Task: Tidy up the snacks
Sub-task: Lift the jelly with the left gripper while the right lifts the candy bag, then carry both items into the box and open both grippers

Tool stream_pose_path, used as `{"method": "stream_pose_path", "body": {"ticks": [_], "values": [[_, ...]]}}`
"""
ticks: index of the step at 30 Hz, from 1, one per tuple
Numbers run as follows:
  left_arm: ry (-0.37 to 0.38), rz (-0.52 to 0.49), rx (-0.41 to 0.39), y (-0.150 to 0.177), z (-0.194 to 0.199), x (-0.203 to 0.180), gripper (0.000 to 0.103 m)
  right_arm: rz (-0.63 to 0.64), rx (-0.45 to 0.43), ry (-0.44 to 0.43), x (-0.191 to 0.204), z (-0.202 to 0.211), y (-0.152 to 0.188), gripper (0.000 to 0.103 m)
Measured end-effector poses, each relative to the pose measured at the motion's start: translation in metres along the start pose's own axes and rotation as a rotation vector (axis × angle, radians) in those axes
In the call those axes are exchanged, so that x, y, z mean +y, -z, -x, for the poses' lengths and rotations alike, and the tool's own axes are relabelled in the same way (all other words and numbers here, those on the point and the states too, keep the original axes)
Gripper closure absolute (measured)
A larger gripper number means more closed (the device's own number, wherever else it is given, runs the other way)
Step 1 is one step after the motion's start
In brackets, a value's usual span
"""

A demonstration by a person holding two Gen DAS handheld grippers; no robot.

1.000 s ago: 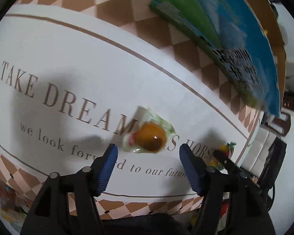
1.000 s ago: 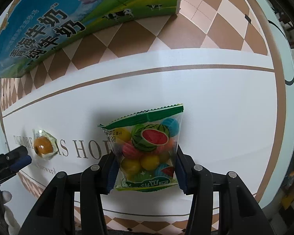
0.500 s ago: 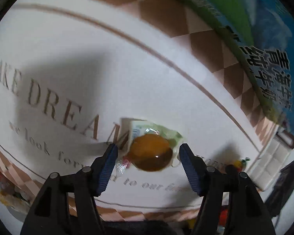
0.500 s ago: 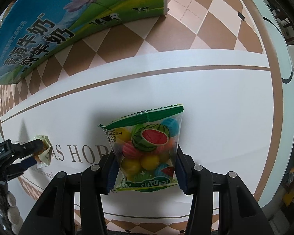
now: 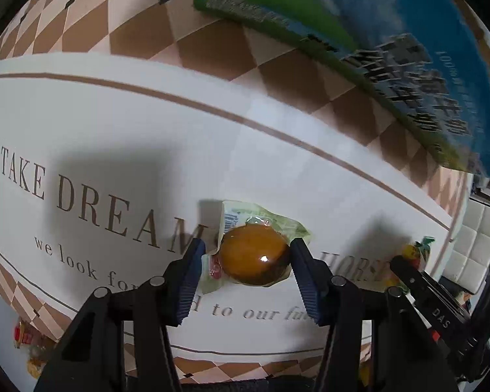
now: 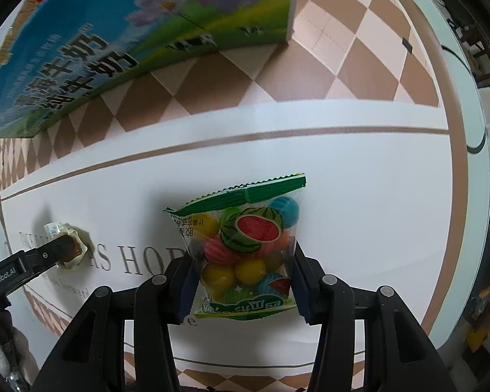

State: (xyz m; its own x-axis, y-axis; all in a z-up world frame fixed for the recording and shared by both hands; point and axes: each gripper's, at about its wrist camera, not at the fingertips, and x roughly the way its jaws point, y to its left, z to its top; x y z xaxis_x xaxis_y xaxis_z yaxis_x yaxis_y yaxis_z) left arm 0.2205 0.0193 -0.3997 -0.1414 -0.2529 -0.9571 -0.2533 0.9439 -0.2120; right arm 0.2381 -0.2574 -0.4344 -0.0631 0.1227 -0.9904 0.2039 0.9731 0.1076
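Both grippers point down at the table, each with a snack between its blue pads.

The left gripper (image 5: 246, 256) is closing its jaws around a round amber jelly cup (image 5: 254, 259). The right gripper (image 6: 241, 269) clamps a clear packet of coloured gumballs (image 6: 245, 251).

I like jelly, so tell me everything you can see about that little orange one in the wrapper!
The orange jelly is a round, glossy amber dome sealed in crinkly clear plastic with pale green printed edges. It lies flat on the white tablecloth over the brown lettering. The left gripper is closing around it, its blue pads at either side.
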Motion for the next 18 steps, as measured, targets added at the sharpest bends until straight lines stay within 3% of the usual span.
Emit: {"method": "stream_pose_path", "body": {"ticks": [5,10,15,18], "values": [[0.068,-0.044,-0.041,0.003,0.037,-0.009,0.052,0.013,-0.032,-0.055,0.009,0.024,0.008,0.051],[0.153,-0.118,-0.117,0.000,0.098,-0.032,0.052,0.038,-0.097,-0.150,0.021,0.077,0.011,0.051],[0.217,-0.171,-0.205,-0.026,0.151,-0.065,0.052,0.061,-0.191,-0.231,0.034,0.141,-0.018,0.051],[0.217,-0.189,-0.237,-0.055,0.169,-0.074,0.052,0.089,-0.244,-0.241,0.048,0.171,-0.043,0.051]]}}
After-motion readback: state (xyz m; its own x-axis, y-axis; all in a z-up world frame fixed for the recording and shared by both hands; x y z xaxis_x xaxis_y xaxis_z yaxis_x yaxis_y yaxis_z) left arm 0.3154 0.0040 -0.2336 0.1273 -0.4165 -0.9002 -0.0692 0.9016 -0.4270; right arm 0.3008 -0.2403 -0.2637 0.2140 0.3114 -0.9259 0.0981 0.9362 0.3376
